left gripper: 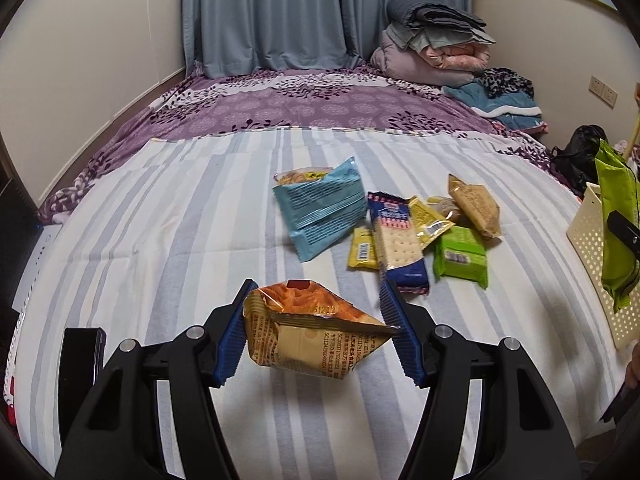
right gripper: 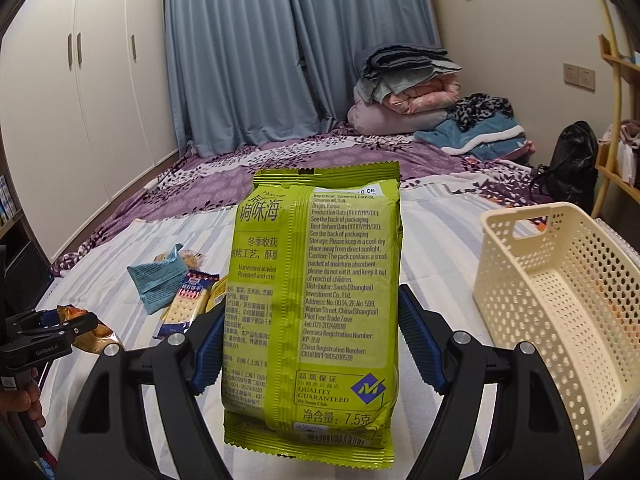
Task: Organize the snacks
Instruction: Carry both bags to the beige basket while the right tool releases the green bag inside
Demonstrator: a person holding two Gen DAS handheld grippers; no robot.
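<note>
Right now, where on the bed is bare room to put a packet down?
The striped sheet is bare left of the blue packet, and also between the green packet and the basket. The basket's inside looks empty. It is crowded around the cracker pack, where packets touch and overlap.

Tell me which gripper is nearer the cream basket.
Right. The right gripper, holding the green seaweed pack, is just beside the cream basket; the left gripper is farther away, across the bed.
</note>
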